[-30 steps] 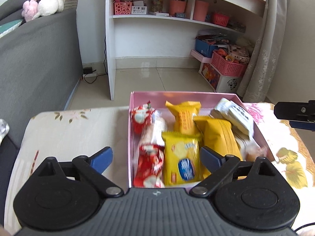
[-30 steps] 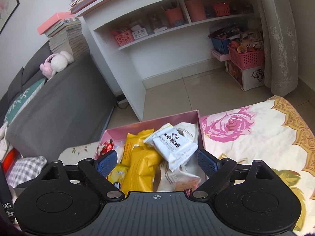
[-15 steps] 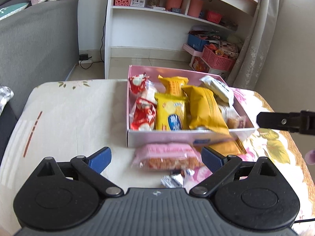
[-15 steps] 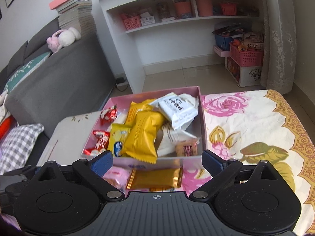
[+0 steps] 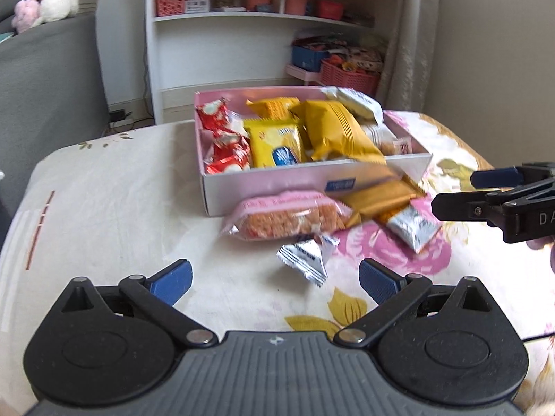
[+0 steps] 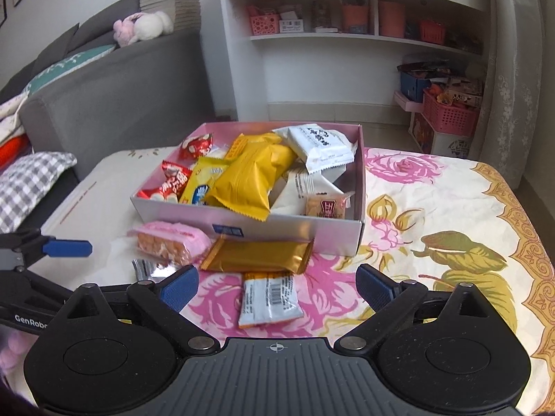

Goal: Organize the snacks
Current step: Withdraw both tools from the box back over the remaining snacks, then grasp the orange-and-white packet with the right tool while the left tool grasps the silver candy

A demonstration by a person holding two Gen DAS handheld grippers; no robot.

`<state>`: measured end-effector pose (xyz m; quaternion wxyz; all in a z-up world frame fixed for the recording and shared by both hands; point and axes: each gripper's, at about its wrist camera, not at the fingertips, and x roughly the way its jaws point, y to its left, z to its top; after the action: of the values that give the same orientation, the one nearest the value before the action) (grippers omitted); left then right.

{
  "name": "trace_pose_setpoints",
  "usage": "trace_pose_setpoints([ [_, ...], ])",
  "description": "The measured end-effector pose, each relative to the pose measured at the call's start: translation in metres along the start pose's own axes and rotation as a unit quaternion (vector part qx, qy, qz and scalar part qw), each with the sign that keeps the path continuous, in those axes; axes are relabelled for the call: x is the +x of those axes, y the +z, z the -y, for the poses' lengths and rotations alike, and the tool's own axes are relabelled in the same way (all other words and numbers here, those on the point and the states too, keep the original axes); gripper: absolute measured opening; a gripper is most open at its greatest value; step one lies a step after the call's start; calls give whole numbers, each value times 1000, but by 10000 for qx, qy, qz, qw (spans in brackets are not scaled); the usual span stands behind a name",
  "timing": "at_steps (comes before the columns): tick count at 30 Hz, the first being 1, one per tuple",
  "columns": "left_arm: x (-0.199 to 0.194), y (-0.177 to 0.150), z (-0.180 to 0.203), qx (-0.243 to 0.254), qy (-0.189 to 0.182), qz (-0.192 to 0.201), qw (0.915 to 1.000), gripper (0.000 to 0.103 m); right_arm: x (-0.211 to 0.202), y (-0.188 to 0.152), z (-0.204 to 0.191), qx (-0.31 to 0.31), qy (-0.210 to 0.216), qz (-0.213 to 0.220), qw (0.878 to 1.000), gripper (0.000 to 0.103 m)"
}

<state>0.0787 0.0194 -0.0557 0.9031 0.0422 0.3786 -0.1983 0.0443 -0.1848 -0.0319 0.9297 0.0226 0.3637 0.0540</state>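
Floral cloth (image 6: 433, 187) underneath; grey sofa (image 6: 114, 83), white shelves (image 6: 347, 38) behind.

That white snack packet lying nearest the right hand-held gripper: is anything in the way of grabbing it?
Nothing visible blocks it. The white packet lies flat on the cloth just ahead of the open right hand-held gripper. Only its far end is tucked under the gold packet, which lies in front of the box.

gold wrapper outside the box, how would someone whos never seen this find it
Start at the pink box of snacks on the floral cloth. Four packets lie loose on the cloth along its near wall. The gold wrapper is the flat, shiny, plain one touching that wall, between the pink packet and the white barcoded packet.
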Motion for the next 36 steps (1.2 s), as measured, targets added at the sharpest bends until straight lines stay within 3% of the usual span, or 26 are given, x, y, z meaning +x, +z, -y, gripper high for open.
trace_pose_setpoints([
  [8,17,-4,7,274,-209,-14,9994,101,16,-16,8,-240,-30,-210,9995,99],
  [14,23,-2,10,275,-368,-17,9989,90,27,-23,5,-402,-8,-422,9983,99],
  [20,25,2,14,235,-524,59,9983,67,34,-27,-1,-533,26,-538,9971,99],
  [26,27,5,14,152,-575,-33,9982,34,39,-29,-3,-583,13,-580,9966,99],
  [36,16,4,16,174,-617,-134,9979,22,48,-24,-7,-416,1,-534,9977,99],
])
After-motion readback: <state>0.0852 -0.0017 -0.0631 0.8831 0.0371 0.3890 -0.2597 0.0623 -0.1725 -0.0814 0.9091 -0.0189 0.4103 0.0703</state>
